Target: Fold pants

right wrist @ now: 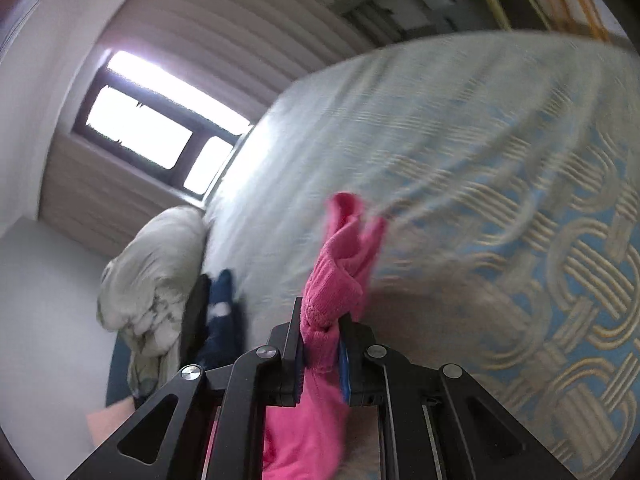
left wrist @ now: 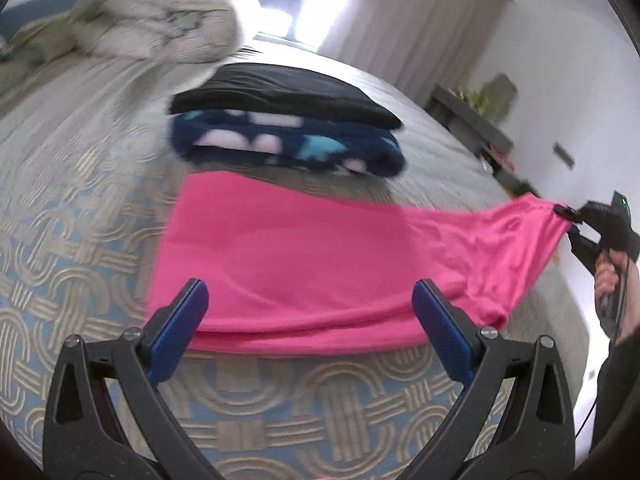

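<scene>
Patterned bedspread (left wrist: 80,208): pink pants (left wrist: 304,264) stretched crosswise; right gripper (right wrist: 320,344) clamps one end, left gripper (left wrist: 310,304) hovers agape above them.

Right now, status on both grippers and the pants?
Left gripper open, over pink pants. Right gripper clamped on one end, lifting it. Folded stack beyond, apart.

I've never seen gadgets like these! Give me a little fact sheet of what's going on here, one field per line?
Setting: a bed with a patterned cover
Main item: pink pants, partly spread on the bed, one end lifted
Left gripper: open, hovering at the pants' near edge, holding nothing
Right gripper: shut on the pants' lifted end
Behind the pants: a folded black garment stacked on a navy patterned one
Further back: rumpled grey bedding
</scene>
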